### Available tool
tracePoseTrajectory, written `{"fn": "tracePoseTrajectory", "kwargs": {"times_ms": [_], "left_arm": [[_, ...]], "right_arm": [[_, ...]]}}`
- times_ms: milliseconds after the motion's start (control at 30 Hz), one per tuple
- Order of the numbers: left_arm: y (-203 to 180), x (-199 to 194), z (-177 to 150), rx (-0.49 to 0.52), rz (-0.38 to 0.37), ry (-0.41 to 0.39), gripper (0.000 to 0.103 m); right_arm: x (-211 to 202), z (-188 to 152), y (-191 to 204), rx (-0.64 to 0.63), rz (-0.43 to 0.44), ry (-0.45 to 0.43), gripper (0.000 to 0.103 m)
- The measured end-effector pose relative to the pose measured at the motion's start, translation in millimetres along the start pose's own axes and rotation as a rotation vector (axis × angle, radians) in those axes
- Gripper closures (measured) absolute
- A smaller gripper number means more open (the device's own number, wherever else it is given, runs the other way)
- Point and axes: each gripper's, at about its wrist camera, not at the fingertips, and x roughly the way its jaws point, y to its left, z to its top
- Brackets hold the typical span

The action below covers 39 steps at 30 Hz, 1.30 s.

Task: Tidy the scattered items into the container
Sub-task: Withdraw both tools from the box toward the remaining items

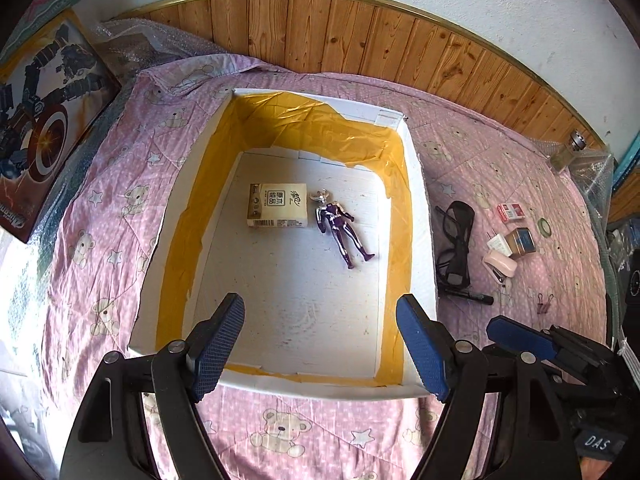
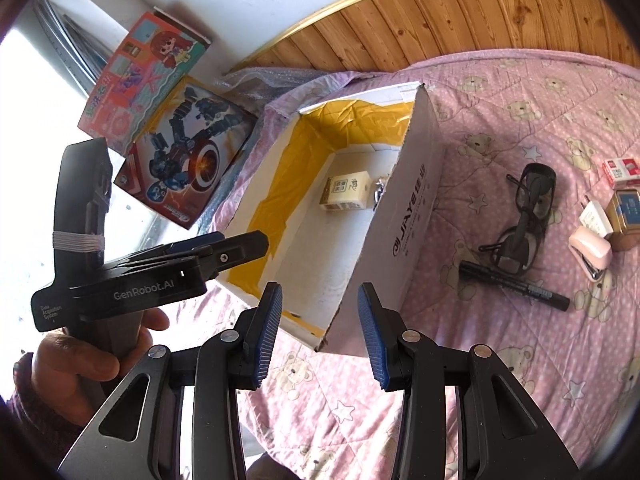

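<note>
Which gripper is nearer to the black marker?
Right. The right gripper is by the box's near corner, beside the marker; the left gripper hangs over the box's near end, farther away.

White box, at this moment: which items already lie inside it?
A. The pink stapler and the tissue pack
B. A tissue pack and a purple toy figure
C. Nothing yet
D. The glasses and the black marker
B. The left wrist view shows the tissue pack and the purple toy figure on the floor of the white box; the glasses, marker and pink stapler lie outside on the quilt.
</note>
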Motion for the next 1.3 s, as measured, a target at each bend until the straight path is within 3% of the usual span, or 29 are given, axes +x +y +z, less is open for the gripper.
{"fn": "tracePoseTrajectory", "kwargs": {"times_ms": [433,867,1300], "left_arm": [[-26.8,-18.6,-29.8,-0.035,-0.051,-0.054,0.024],[-84.9,-22.9,-54.2,0.1,-0.098,-0.076,0.024],[-121.0,-2.9,-69.5,0.175,-0.158,-0.021,0.024]], "right_arm": [[-27.9,-30.1,-31.4,0.049,0.024,-0.012,0.06],[-42.9,-51.1,-61.7,0.105,0.017,-0.017,0.06],[-54.3,-65.6,-94.0,0.186,-0.008,-0.034,0.06]]}}
